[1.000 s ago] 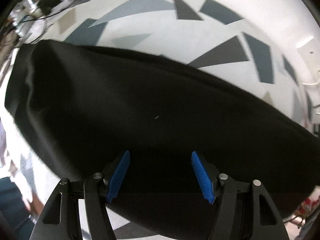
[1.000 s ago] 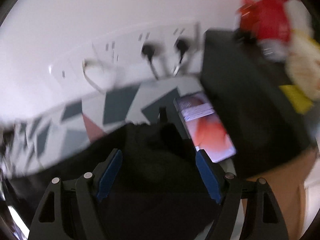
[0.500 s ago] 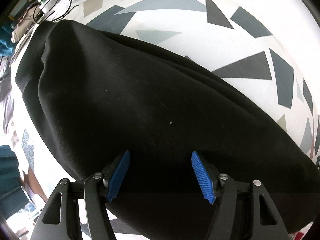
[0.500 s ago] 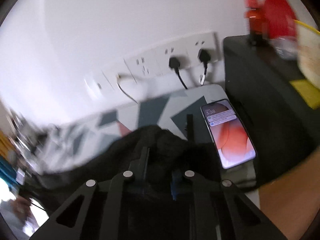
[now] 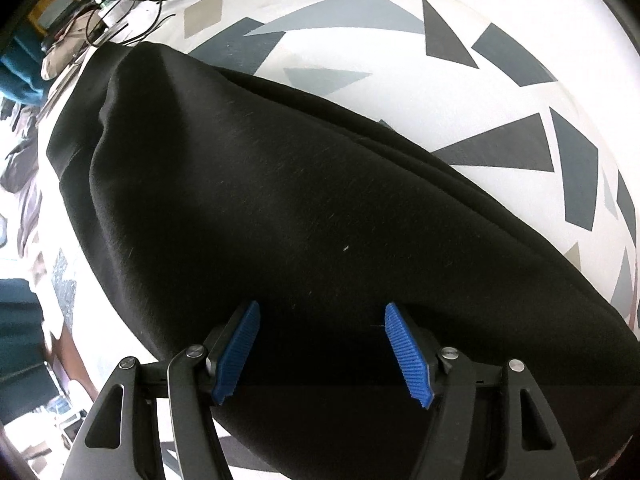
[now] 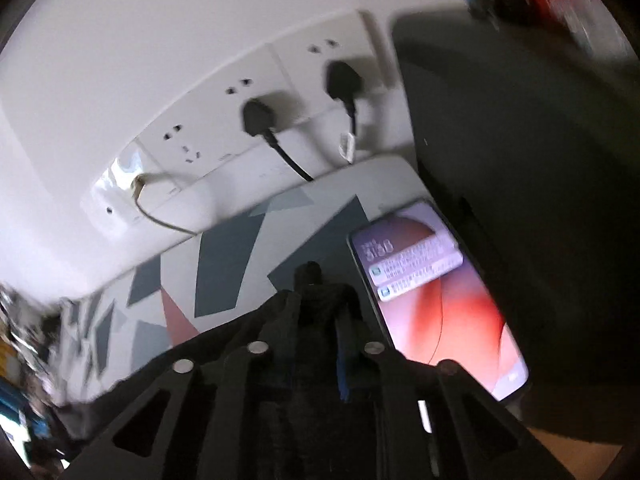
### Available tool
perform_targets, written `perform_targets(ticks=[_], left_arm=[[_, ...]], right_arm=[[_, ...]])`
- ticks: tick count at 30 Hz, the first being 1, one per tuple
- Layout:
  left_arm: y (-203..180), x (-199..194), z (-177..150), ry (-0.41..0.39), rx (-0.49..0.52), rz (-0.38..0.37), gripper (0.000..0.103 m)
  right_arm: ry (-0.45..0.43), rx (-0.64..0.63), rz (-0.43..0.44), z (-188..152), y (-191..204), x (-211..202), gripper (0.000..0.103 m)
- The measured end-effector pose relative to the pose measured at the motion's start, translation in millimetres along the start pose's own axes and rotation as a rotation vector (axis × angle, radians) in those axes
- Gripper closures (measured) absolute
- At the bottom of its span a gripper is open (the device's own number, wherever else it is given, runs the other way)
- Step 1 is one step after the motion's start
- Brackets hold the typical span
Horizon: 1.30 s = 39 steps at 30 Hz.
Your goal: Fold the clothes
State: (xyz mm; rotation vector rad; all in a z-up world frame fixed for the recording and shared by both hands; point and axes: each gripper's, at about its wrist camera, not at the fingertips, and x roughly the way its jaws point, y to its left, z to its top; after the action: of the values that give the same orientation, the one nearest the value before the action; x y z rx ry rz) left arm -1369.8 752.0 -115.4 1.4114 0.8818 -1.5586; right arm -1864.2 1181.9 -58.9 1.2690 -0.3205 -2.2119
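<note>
**Black garment spread on patterned desk, right tongs pinching its far end**

In the left wrist view, the left tongs (image 5: 322, 354) are hanging straight down over the large black fabric garment (image 5: 300, 216), with their blue ribbed pads (image 5: 408, 354) standing wide apart and nothing pinched between them. The cloth is lying just beneath the pads; whether they are touching it cannot be told. The garment is stretching as a long dark mass from lower right to upper left, with a soft ridge rising near its upper left end. Beyond it, the desk with a white cover printed with grey and dark blue triangles (image 5: 400, 92) is showing along the top and right. Farther off, at the upper left corner, thin black cables (image 5: 152, 0) are trailing across a cluttered area.

In the right wrist view, which is blurred, the right tongs (image 6: 316, 316) are pointing down at a slant, their jaws narrow and opening, with a bunched end of the black garment between them; the pads appear to be pressing on it. Just to the right, a smartphone with a lit red and lilac screen (image 6: 436, 304) is lying on the desk. Behind that, a large dark box-like object (image 6: 520, 160) is standing. Farthest away, a white wall socket strip (image 6: 280, 92) is carrying two black plugs (image 6: 256, 116).
</note>
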Motion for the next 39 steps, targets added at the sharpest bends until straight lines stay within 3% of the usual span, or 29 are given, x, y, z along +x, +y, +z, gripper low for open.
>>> perform_targets(ticks=[1,2,3,7,11,13,15,18,22,27,30,35,37,39], left_arm=[[-1.6,-0.2,-0.6,0.005,-0.003,0.005,0.037],[-3.7,-0.5,-2.0,0.011,-0.004,0.01,0.037],[-5.8,-0.9,-3.5,0.018,-0.005,0.016,0.037],[-20.7,-2.3,-18.1,0.037,0.037,0.052,0.037],[-38.5,-2.1,-23.6,0.012,0.085,0.104,0.037],[-42.6,-1.0,-21.8,0.014,0.073,0.117,0.037],[-43.5,0.5,-19.1,0.025,0.051,0.115,0.036],[-42.3,2.5,-16.8,0.046,-0.111,0.117,0.032],[-49.6,3.5,-14.8,0.032,-0.112,0.147,0.026],[-58.0,5.3,-11.1,0.024,-0.104,0.175,0.02],[-56.9,7.9,-8.0,0.036,-0.123,0.157,0.016],[-63.9,10.2,-2.0,0.031,-0.119,0.162,0.012],[-67.7,12.6,0.2,0.024,-0.108,0.197,0.0],[-68.6,14.2,2.2,0.027,-0.116,0.193,0.0]], right_arm=[[-0.013,0.039,0.028,-0.6,-6.3,-8.3,0.058],[-0.033,0.048,0.034,-5.0,-8.5,-21.7,0.042],[-0.054,0.046,0.033,-11.1,-9.2,-36.6,0.035],[-0.115,0.002,0.018,-36.6,-4.9,-85.9,0.028],[-0.007,-0.369,-0.066,-85.8,58.1,-71.4,0.027],[0.016,-0.537,-0.126,-105.2,84.4,-59.1,0.019],[0.039,-0.64,-0.169,-113.6,100.5,-46.8,0.019],[-0.002,-0.66,-0.15,-113.7,112.5,-56.3,0.019],[-0.066,-0.729,-0.139,-119.4,133.1,-66.7,0.019],[0.09,-0.777,-0.088,-142.5,140.5,-32.6,0.019],[0.185,-0.852,-0.171,-160.6,132.3,-11.3,0.019],[0.21,-0.774,-0.156,-158.7,104.6,-24.2,0.021],[0.205,-0.77,-0.16,-160.3,98.0,-27.4,0.021],[0.195,-0.76,-0.166,-161.1,97.9,-27.0,0.021]])
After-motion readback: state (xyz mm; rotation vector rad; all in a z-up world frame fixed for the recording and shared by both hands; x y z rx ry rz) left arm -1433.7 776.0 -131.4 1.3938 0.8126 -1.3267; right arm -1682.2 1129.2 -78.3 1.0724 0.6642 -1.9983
